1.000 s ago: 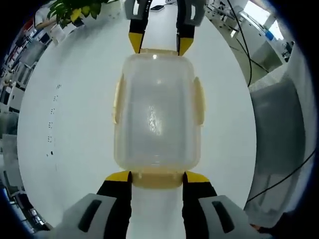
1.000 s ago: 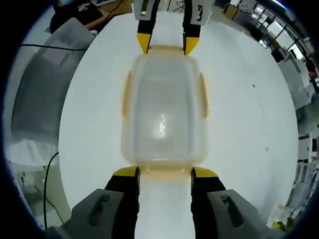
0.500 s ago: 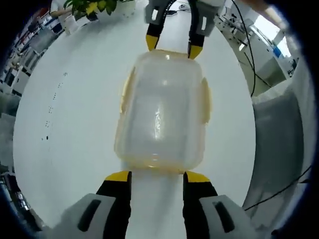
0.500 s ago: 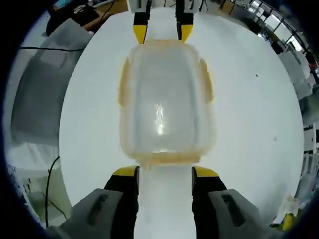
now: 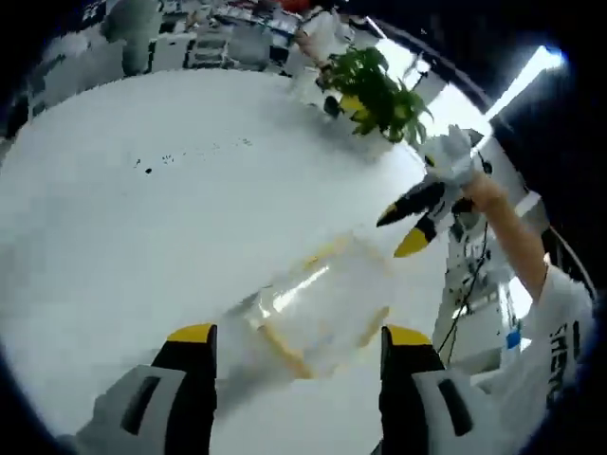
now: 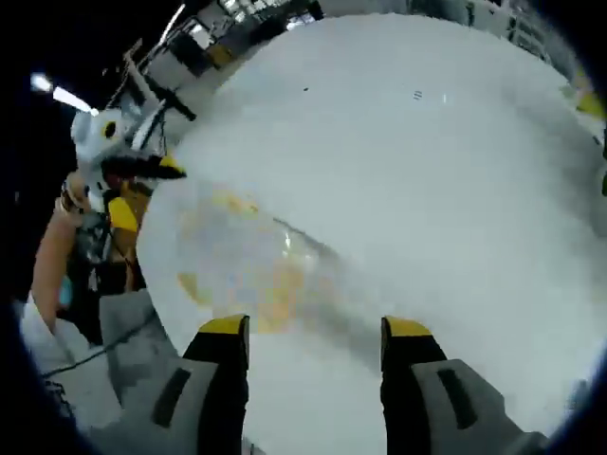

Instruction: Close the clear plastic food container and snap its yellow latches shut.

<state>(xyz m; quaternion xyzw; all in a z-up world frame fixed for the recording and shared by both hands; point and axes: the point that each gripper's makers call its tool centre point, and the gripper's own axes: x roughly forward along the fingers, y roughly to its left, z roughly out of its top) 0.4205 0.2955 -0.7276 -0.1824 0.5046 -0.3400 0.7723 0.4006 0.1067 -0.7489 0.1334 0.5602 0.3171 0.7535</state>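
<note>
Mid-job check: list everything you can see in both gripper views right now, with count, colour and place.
Food container: 1, clear plastic with yellow latches, lying on the table just beyond the left gripper's tips; blurred in the right gripper view.
Table: 1, white, round, under the container.
Potted plant: 1, green leaves, at the table's far edge in the left gripper view.
Small dark marks: a few, black, in a row on the tabletop.
Left gripper: 1, black with yellow tips, jaws apart, holding nothing.
Right gripper: 1, black with yellow tips, jaws apart, holding nothing.
Person's hand: 1, in a white glove, holding the right gripper; white sleeve below it.
</note>
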